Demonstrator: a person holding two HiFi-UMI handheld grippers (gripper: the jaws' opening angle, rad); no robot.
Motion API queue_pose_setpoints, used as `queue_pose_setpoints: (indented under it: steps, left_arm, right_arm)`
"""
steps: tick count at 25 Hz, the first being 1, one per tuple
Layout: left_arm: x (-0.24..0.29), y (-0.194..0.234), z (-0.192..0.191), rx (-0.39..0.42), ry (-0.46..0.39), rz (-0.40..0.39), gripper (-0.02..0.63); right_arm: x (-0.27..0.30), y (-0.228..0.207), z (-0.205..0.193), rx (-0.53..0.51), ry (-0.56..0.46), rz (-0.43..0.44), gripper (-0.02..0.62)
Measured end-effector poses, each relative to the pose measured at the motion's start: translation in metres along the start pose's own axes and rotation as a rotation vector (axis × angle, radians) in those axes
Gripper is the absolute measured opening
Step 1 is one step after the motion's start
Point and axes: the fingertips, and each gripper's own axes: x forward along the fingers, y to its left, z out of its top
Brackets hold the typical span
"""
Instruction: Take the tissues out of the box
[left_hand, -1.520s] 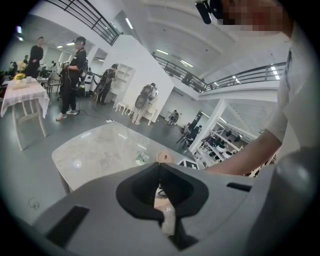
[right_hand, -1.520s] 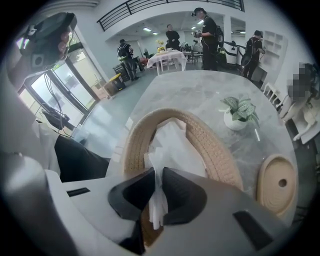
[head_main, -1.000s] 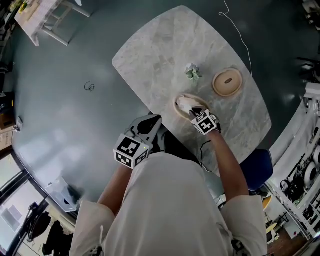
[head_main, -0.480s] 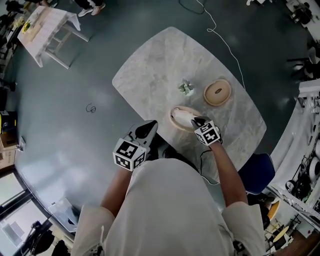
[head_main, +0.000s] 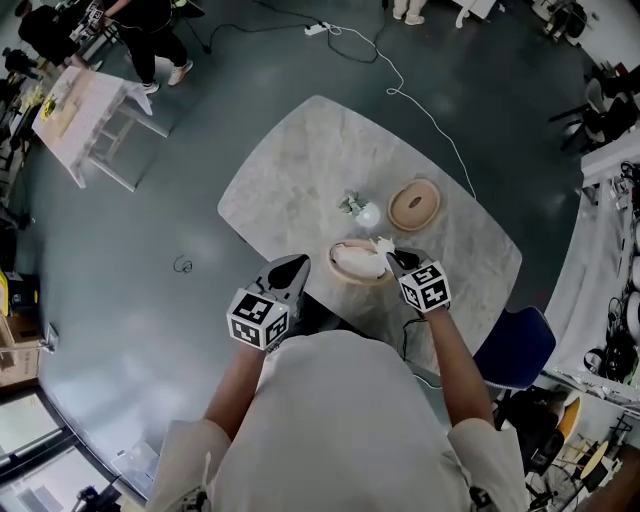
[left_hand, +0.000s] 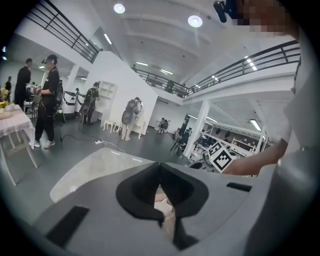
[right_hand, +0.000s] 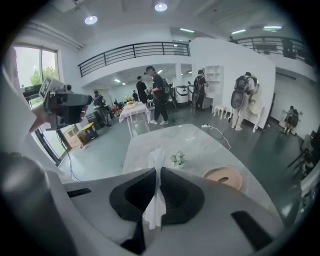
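Note:
A round wooden tissue box (head_main: 356, 264) stands open near the marble table's (head_main: 300, 170) front edge, with white tissue inside. My right gripper (head_main: 392, 254) hovers at the box's right rim, shut on a white tissue (head_main: 382, 244). In the right gripper view the tissue (right_hand: 156, 196) runs as a thin strip up between the closed jaws. My left gripper (head_main: 292, 270) is held off the table's front edge, left of the box, shut with nothing in it. In the left gripper view the left gripper (left_hand: 160, 172) shows only a pale patch behind its jaws.
The box's wooden lid (head_main: 414, 205) lies behind the box on the right, also in the right gripper view as the lid (right_hand: 223, 176). A small green and white ornament (head_main: 352, 204) sits mid-table. A white cable (head_main: 420, 105) trails off the far edge. People stand across the hall.
The right gripper has risen from the box's opening to its right rim with a tissue pinched in it. The head view has shifted. The left gripper has hardly moved.

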Motion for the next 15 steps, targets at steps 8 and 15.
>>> queue_pose_setpoints:
  steps: [8, 15]
  left_arm:
    - [0.004, -0.018, 0.039, 0.002, -0.063, -0.057, 0.009]
    - [0.010, -0.041, 0.071, 0.053, -0.106, -0.105, 0.009]
  right_arm:
    - [-0.081, -0.001, 0.059, 0.086, -0.277, -0.092, 0.041]
    - [-0.159, -0.005, 0.087, 0.144, -0.480, -0.177, 0.041]
